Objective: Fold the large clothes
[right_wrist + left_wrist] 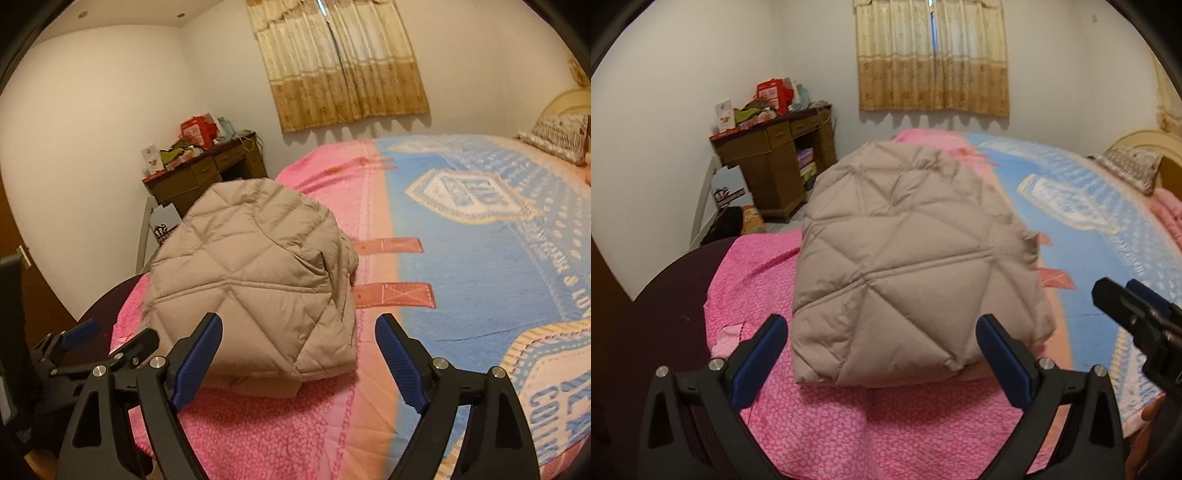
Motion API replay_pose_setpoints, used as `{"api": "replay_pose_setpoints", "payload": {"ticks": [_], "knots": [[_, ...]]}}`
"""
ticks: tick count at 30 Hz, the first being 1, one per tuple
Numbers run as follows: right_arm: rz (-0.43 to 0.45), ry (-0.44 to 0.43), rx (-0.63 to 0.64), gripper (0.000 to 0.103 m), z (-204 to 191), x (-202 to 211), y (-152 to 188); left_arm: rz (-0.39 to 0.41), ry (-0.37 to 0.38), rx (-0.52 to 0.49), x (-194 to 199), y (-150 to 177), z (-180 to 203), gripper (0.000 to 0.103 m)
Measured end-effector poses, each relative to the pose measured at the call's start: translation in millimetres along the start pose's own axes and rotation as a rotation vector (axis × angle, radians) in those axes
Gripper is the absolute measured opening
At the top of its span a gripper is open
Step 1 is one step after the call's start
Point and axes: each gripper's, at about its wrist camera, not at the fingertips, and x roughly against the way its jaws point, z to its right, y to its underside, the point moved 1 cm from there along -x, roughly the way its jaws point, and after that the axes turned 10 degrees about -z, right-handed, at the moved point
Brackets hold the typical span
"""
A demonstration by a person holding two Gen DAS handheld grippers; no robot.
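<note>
A beige quilted down jacket (901, 258) lies folded into a thick bundle on the pink blanket (820, 435) at the foot of the bed. It also shows in the right wrist view (255, 280). My left gripper (882, 328) is open and empty, its blue pads just short of the bundle's near edge. My right gripper (299, 328) is open and empty, near the bundle's right front corner. The right gripper shows in the left wrist view (1134, 302), and the left gripper shows in the right wrist view (110, 336).
A blue and peach bedspread (480, 258) covers the bed to the right. A pillow (557, 136) lies by the headboard. A cluttered wooden desk (775, 162) stands in the far corner under a curtained window (934, 55). A dark rounded footboard (657, 332) runs along the left.
</note>
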Motion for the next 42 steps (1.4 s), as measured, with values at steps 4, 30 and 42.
{"api": "replay_pose_setpoints", "payload": {"ticks": [4,30,42], "knots": [[0.094,0.024,0.045,0.086,-10.7,31.8,-4.9,0.030,-0.013,0.036,15.3,0.4,-5.3,0.103],[0.316,0.057,0.021,0.096,-21.3,116.1,-9.8,0.230,-0.113,-0.013,94.8,0.2,15.1,0.103],[0.299,0.056,0.013,0.096,-20.4,109.5,-8.9,0.237,-0.126,-0.016,96.3,2.0,15.3,0.103]]}}
